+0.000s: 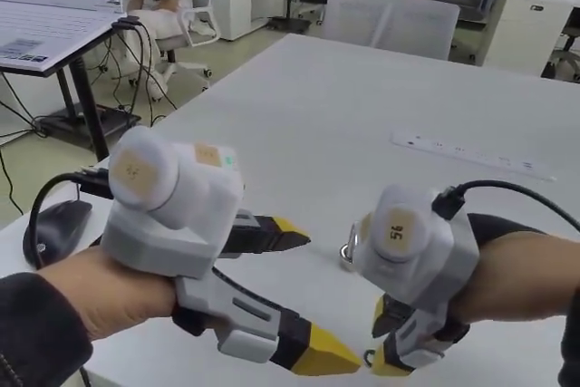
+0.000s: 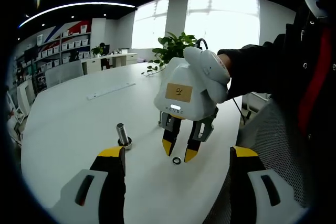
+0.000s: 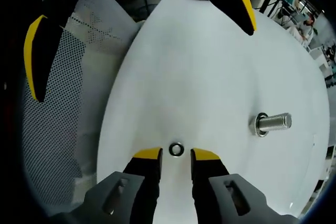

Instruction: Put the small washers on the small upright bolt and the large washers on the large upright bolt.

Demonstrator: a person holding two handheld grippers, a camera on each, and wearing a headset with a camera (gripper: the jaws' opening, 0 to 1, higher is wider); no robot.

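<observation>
A washer (image 3: 176,149) lies on the white table (image 3: 210,66) near the upright bolt (image 3: 270,123). The right gripper (image 3: 177,154) straddles the washer, jaws slightly apart and not clamped. The left gripper (image 1: 313,295) faces the bolt, jaws wide apart and holding nothing.

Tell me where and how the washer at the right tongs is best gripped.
Grip the washer across its outer rim, probably coming straight down from above. It is a thin ring lying flat on the white table, so only its opposite edges offer purchase. The right tongs flank it, open.
</observation>
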